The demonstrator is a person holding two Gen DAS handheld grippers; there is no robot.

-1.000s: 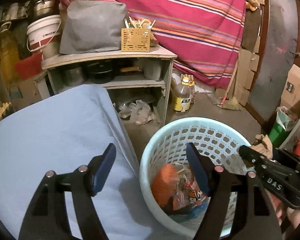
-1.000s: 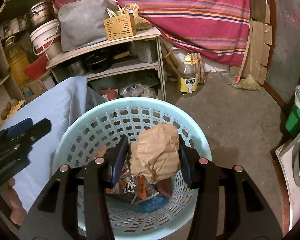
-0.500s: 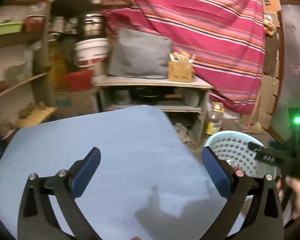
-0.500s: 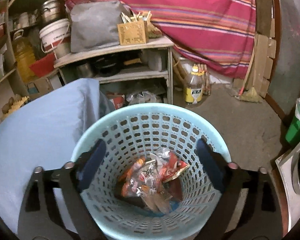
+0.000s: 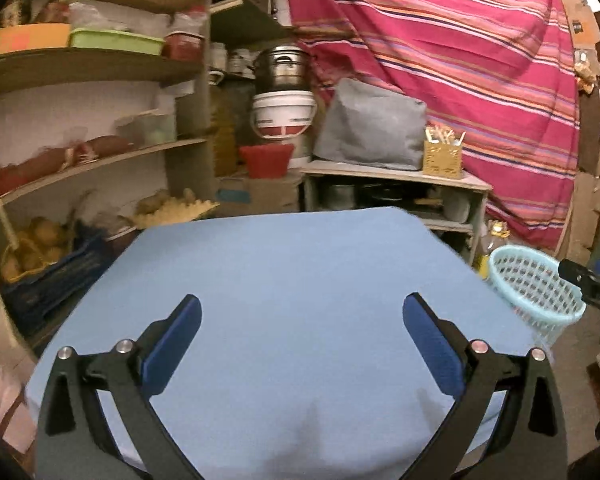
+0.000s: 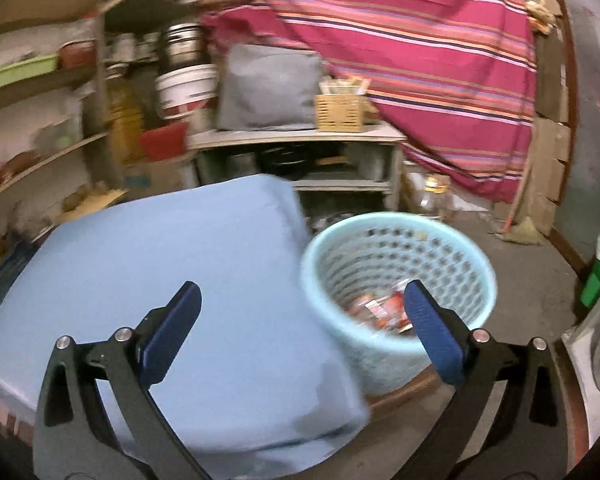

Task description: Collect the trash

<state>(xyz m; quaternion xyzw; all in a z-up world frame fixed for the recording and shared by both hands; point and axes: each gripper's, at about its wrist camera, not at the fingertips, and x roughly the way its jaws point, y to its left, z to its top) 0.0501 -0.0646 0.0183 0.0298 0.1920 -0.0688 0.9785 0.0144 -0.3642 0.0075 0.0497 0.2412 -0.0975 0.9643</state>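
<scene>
A light blue plastic basket [image 6: 396,356] stands on the floor right of the blue-covered table [image 6: 160,264]. Red and orange wrappers [image 6: 380,312] lie in its bottom. My right gripper [image 6: 302,316] is open and empty, above the table's right edge and the basket's near rim. My left gripper [image 5: 302,324] is open and empty over the bare blue tabletop [image 5: 300,264]. In the left wrist view the basket [image 5: 536,296] is at the far right, with the tip of the right gripper [image 5: 588,284] beside it.
A low shelf unit [image 5: 396,184] with pots, a grey bag and a wooden box stands behind the table. Wall shelves [image 5: 80,152] fill the left. A striped red cloth [image 5: 460,60] hangs at the back. An oil bottle [image 6: 432,196] stands on the floor.
My right gripper opened and dropped the crumpled brown paper into the basket, then drew back left. My left gripper swung left from the basket to above the table.
</scene>
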